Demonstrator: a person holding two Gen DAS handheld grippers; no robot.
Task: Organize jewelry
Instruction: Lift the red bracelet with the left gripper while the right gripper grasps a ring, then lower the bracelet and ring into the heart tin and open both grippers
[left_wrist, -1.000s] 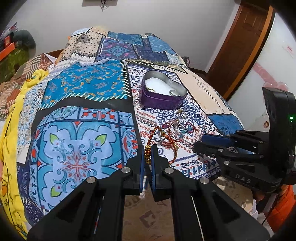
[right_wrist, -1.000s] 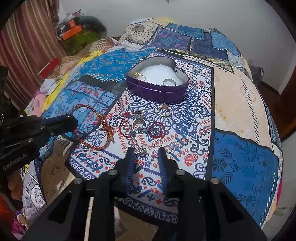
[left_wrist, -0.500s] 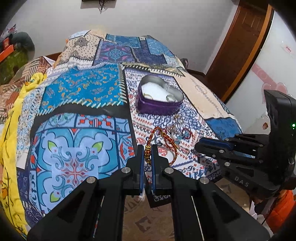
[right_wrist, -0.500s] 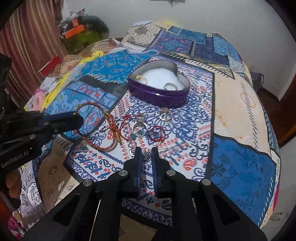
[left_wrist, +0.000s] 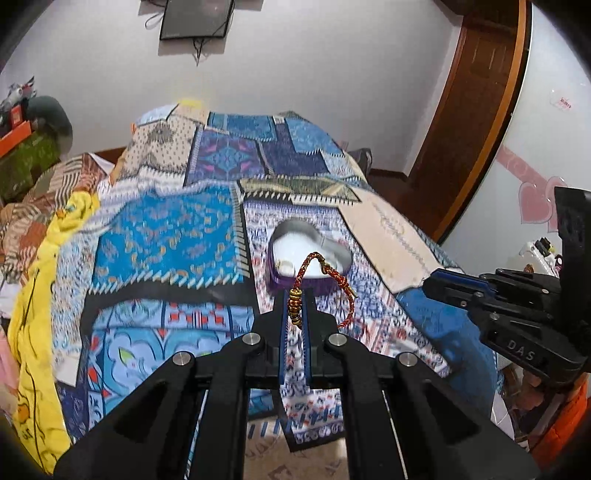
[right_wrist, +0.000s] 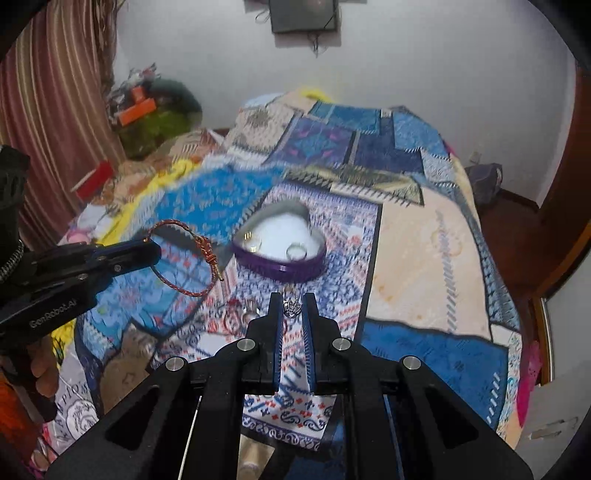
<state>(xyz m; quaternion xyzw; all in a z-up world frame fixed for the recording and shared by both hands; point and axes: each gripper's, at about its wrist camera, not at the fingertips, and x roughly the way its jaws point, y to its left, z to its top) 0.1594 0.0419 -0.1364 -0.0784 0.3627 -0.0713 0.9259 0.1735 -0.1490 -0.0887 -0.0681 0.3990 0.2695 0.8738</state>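
- Left hand-held gripper (left_wrist: 295, 308) is clamped on a red-and-gold braided cord bracelet (left_wrist: 325, 280), lifted above the patchwork-covered bed (left_wrist: 166, 236).
- Right hand-held gripper (right_wrist: 293, 312) pinches a small silver trinket (right_wrist: 291, 306) (blurred), near the purple heart-shaped tin (right_wrist: 280, 267).

The left gripper (left_wrist: 295, 301) was closed and pointed down at a slant. The right gripper (right_wrist: 293, 308) was also closed, pointed downward, with its tips just beside each other.
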